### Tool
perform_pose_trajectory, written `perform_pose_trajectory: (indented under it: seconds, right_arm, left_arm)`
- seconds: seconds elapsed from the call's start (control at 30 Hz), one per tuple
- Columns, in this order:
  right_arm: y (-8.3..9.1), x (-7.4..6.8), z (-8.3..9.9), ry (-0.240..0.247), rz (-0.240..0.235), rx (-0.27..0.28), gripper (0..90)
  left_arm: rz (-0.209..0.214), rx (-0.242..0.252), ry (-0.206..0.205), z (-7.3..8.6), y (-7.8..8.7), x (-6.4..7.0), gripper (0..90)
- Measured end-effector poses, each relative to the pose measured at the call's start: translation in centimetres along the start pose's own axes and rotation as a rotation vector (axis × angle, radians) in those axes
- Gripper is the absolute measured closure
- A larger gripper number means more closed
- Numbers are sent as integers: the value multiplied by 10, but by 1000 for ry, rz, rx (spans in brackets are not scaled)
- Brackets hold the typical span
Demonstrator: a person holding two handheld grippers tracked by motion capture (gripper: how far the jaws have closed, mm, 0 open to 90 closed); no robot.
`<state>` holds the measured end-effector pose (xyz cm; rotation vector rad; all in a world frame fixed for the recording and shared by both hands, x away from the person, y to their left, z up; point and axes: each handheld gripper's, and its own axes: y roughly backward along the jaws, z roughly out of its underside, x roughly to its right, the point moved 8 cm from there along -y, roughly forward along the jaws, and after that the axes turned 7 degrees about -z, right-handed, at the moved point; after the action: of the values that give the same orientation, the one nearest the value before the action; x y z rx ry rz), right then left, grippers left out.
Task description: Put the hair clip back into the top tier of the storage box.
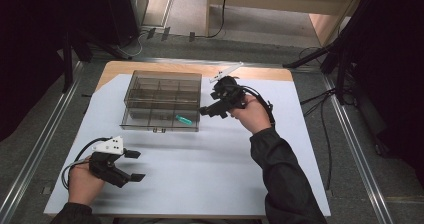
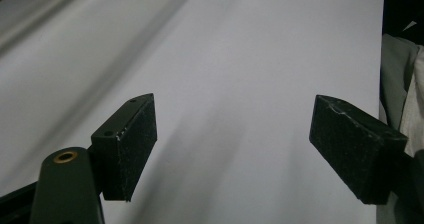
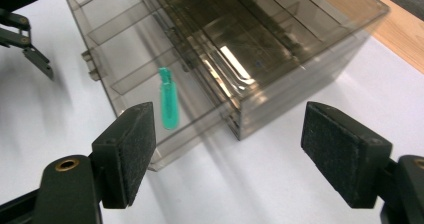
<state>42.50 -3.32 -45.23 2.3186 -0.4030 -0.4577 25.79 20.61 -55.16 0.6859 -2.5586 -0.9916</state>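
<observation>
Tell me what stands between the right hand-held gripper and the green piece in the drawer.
Nothing visible does. The right hand-held gripper hangs open beside the clear box; the green piece lies in the pulled-out drawer, whose top is open.

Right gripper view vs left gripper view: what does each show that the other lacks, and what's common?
The right gripper view alone has the clear compartment box with its front section pulled out, and the green tool lying in a pulled-out compartment; the left tongs' jaw tips show at its top left corner. The left gripper view alone has bare sheet ahead of its own open jaws, plus grey cloth at its right edge. Shared: the white sheet covering the table, and a pair of black jaws standing wide apart; the right tongs grip nothing.
</observation>
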Motion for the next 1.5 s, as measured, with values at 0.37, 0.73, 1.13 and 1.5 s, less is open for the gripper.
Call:
perform_pose_trajectory:
  seconds: [0.37,0.73,1.13,1.5]
  right_arm:
    - [10,18,17,-47,24,6,231]
    - [14,37,36,-66,55,-10,230]
    - [15,59,67,-128,91,-31,231]
    - [9,64,90,-128,115,-48,231]
  left_arm:
    - [10,4,6,-3,-3,-2,201]
    - [14,13,23,-4,-3,-3,199]
    - [23,15,37,-5,-4,-4,199]
    - [25,6,28,-7,-7,-2,198]
